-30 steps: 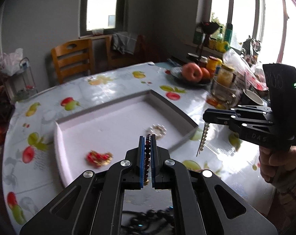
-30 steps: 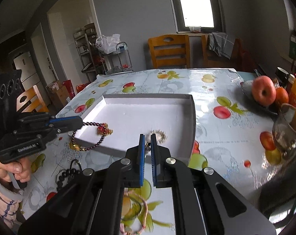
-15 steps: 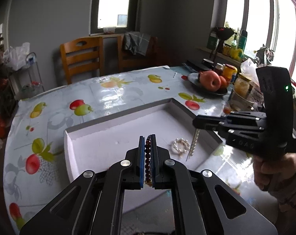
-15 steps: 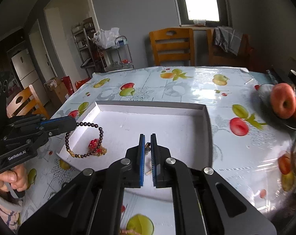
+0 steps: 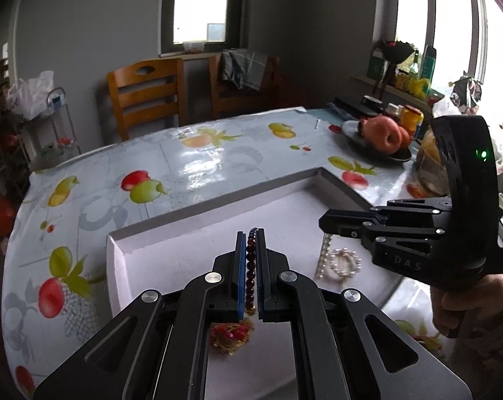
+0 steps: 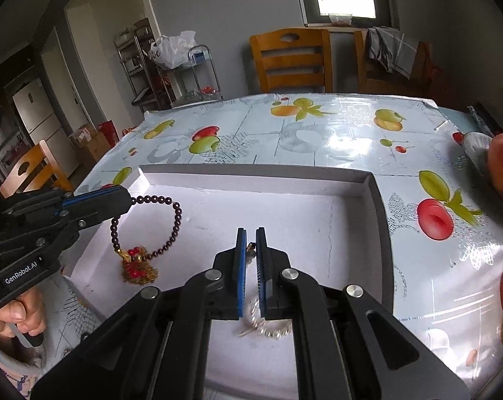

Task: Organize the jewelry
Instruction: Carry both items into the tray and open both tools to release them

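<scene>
At nine o'clock in the right wrist view, the left gripper [image 6: 126, 200] is clamped on a dark bead bracelet [image 6: 171, 223] that hangs over the white tray [image 6: 258, 170]. A red-gold ornament [image 6: 138, 268] already lies inside it. At six o'clock, the right gripper [image 6: 250, 250] pinches a pearl strand [image 5: 323, 258] above a pearl bracelet [image 5: 344, 261] lying in the tray. Both pieces are unreleased. The grippers' own bodies hide the tray's near part.
</scene>
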A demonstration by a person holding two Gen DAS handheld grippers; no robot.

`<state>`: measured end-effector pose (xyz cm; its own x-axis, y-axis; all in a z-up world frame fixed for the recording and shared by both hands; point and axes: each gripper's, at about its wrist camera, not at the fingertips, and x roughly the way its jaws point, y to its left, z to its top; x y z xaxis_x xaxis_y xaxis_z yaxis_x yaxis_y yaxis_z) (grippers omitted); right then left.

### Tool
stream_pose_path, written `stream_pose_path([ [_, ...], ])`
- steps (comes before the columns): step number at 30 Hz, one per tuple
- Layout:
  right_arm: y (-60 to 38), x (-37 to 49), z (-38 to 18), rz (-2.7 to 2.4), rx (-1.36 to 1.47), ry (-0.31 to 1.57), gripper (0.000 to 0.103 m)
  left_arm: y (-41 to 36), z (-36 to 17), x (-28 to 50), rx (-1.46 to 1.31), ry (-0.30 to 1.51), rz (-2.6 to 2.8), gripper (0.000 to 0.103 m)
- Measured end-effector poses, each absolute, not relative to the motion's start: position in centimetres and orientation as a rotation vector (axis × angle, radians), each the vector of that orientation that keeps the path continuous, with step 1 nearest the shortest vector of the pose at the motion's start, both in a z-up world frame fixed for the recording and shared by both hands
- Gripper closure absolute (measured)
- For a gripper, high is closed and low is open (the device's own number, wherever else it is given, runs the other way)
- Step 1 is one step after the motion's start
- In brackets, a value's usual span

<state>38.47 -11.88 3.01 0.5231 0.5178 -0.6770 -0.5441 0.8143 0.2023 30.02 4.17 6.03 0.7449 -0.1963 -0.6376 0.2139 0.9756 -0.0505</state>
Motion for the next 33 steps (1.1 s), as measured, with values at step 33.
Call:
stream_pose_path([
  [33, -10.8, 40.5, 0.7, 0.616, -0.104, 0.856, 0.097, 5.7, 1.8, 32.8, 0.094, 0.808, -0.103, 0.097],
])
